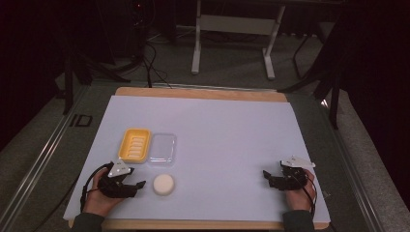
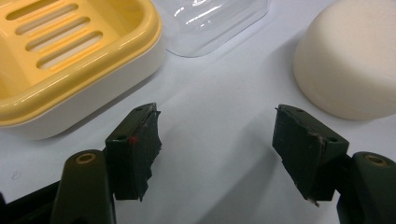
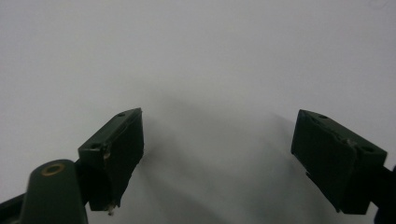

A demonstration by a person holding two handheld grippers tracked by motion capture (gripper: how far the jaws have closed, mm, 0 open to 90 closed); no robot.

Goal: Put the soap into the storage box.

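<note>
A yellow slotted soap dish lies left of centre on the white sheet, with its clear plastic lid right beside it. In front of the lid sits a round cream soap bar. My left gripper rests low at the front left, open, with nothing between its jaws; the soap is just to its right and the dish ahead on its left. Over bare sheet at the front right my right gripper stands open and empty.
The white sheet covers a wooden board on a grey table. Beyond the table's far edge stand white frame legs and loose cables on the floor. A metal rail runs along the left side.
</note>
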